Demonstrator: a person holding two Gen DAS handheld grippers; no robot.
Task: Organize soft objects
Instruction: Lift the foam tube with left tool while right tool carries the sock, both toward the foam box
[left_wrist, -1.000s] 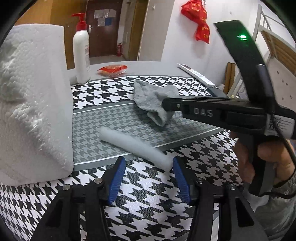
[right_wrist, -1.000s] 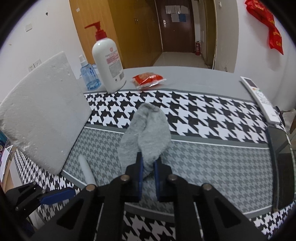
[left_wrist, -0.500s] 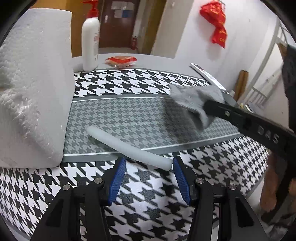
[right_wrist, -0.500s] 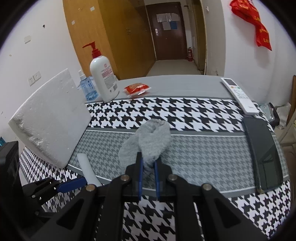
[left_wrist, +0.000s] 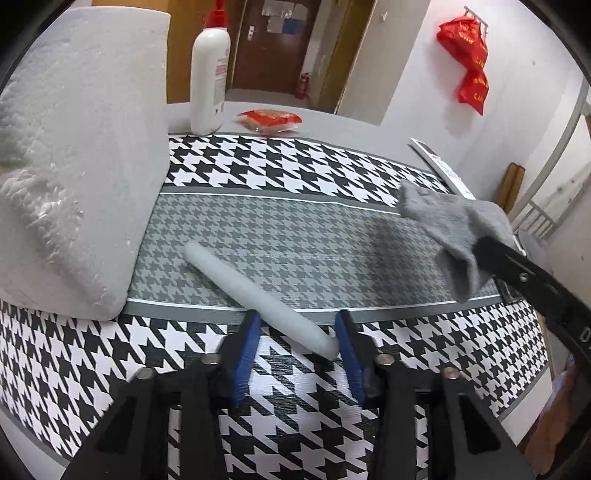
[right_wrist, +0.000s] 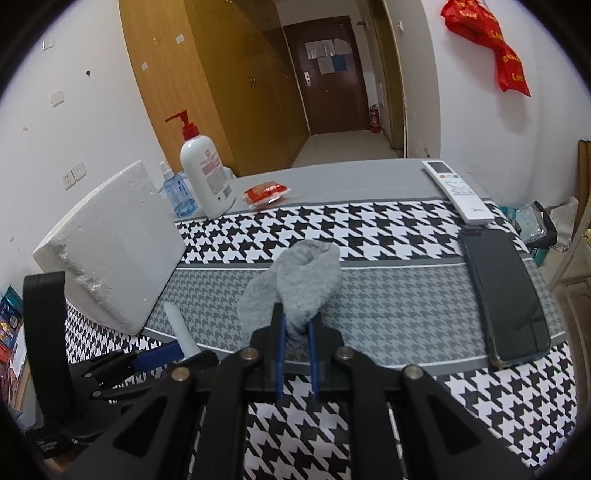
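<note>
A pale foam tube (left_wrist: 255, 299) lies slantwise on the houndstooth cloth (left_wrist: 295, 166). Its near end sits between the blue pads of my left gripper (left_wrist: 297, 332). The jaws are closing; the right pad touches the tube's tip, but I see no squeeze. My right gripper (right_wrist: 295, 317) is shut on a grey sock (right_wrist: 303, 277), which hangs lifted off the cloth. From the left wrist, the sock (left_wrist: 454, 229) dangles at the right, pinched in the right gripper (left_wrist: 480, 247). From the right wrist, the left gripper (right_wrist: 184, 356) straddles the tube (right_wrist: 177, 325) at lower left.
A big white foam block (left_wrist: 74, 166) leans at the left, close to the tube. At the back stand a pump bottle (right_wrist: 207, 177), a small blue bottle (right_wrist: 181, 195) and a red packet (right_wrist: 266, 194). A remote (right_wrist: 458, 192) and a dark phone (right_wrist: 506, 295) lie along the right edge.
The right gripper lifted the sock off the cloth and carried it right. The left jaws narrowed around the tube's near end, and the left wrist view rolled.
</note>
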